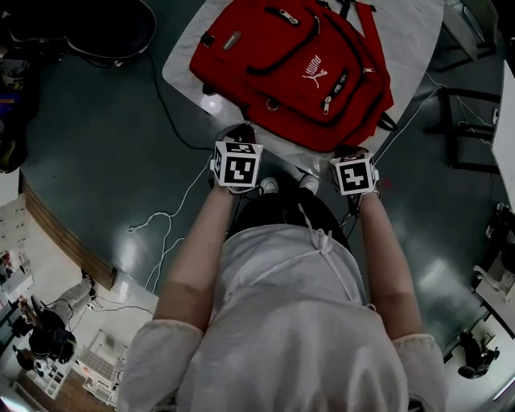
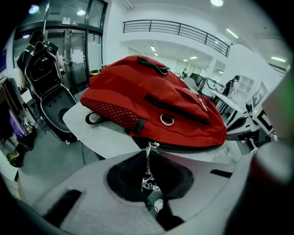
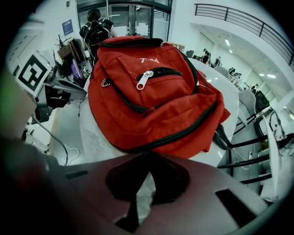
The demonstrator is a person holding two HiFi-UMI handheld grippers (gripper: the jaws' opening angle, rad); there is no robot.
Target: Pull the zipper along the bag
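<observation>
Counter (image 1: 406, 36): white, round-edged, set on a dark teal floor (image 1: 96, 153)
Cables: a white one (image 1: 166, 216) is looped over the floor and a black one (image 1: 163, 113) is laid beside the counter
Black chair frame (image 1: 468, 121): stood just beside the counter
Curved wooden edging (image 1: 60, 233) and a cluttered bench (image 1: 48, 358): noted at lower left
Black seat (image 2: 53, 98): placed near the counter
Balcony railing (image 2: 177, 28), ceiling lights (image 2: 219, 2) and glass doors (image 3: 131, 16): recorded beyond
Person with a black backpack (image 3: 97, 28): seen before the doors
</observation>
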